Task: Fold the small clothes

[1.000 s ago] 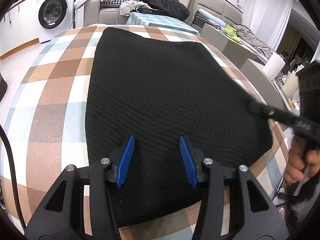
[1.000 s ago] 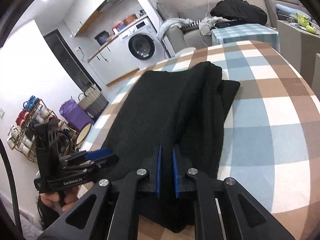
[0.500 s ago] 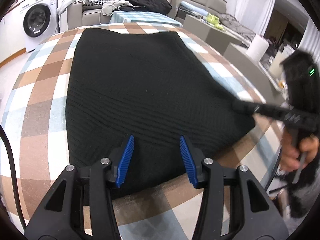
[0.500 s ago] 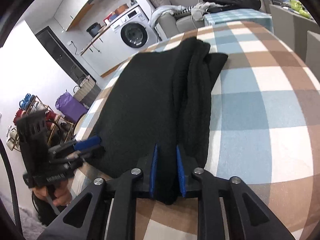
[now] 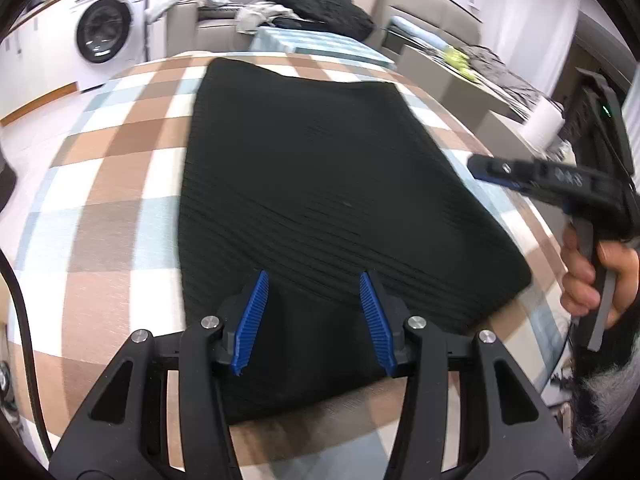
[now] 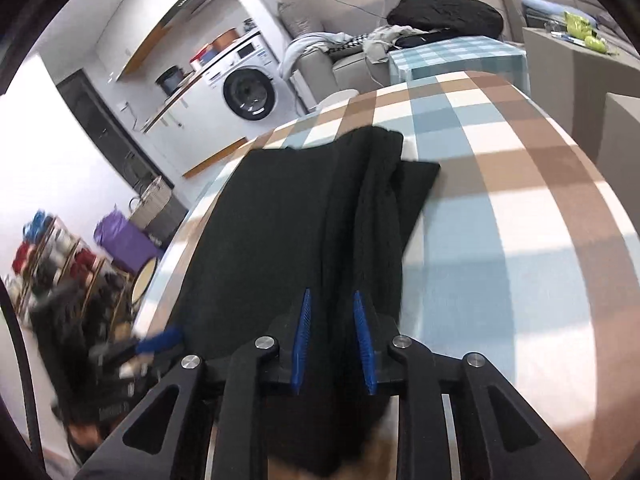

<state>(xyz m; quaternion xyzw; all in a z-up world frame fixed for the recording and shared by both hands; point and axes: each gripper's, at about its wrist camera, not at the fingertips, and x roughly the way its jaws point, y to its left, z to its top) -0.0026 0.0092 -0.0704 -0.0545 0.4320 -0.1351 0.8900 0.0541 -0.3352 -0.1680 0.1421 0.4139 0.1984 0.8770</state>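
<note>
- Lying flat on the checked tablecloth [image 5: 100,208], the black knit garment [image 5: 320,184] stretches straight ahead of the left gripper [image 5: 316,320], its near hem just under and beyond the blue pads.
- The left gripper's jaws stand wide apart above the near edge of the garment, with nothing between them but the cloth below; whether the pads touch the knit cannot be told.
- To that gripper's right, off the garment's right edge, the right gripper [image 5: 492,170] shows side-on and blurred, with the person's right hand [image 5: 592,280] on its handle.
- From the right wrist view, the right gripper [image 6: 334,340] has its jaws parted by a narrow gap, open over the garment's near corner.
- The garment [image 6: 304,232] runs forward and to the left from those jaws; a doubled fold of the knit [image 6: 380,208] lies straight ahead along the garment's right side.
- Bare tablecloth [image 6: 500,240] spreads to the right of this gripper.
- Low to its left, the left gripper [image 6: 160,340] appears blurred at the garment's far corner.
- Far ahead of both tools stand a washing machine [image 6: 250,94] and a sofa [image 5: 224,28] piled with dark clothing [image 6: 444,10].
</note>
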